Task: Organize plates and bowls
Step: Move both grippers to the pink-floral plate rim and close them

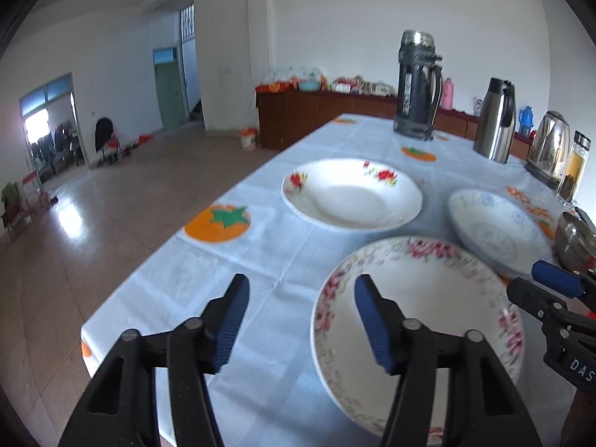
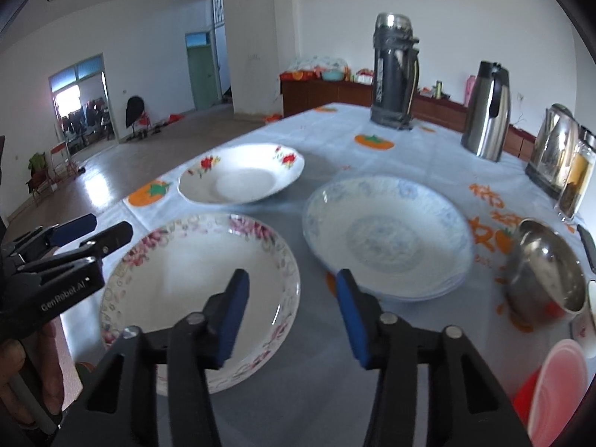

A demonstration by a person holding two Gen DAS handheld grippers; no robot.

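1. On the bench [image 1: 260, 253], the pink-flowered plate [image 1: 421, 320] lay nearest, flanked for a two-sided lift
2. Left claw [image 1: 301, 298] part open, straddling its left rim
3. Right claw [image 2: 292, 290] part open, holding nothing, at its right rim

**Black tools with blue pads**

The left tool [image 1: 301, 320] has two black plastic arms, each with a triangular cut-out near its base, round silver rivets at the joints, and a dark blue ribbed pad [image 1: 370, 326] on each finger. The right tool [image 2: 292, 314] has the same build: black linkage arms, silver rivets, blue ribbed pads [image 2: 352, 318]. Seen from the side in the right wrist view, the left tool's black body carries white lettering, "GenRobot.AI". In the left wrist view, the right tool's body shows the white letters "DAS", cut off at the frame's edge.
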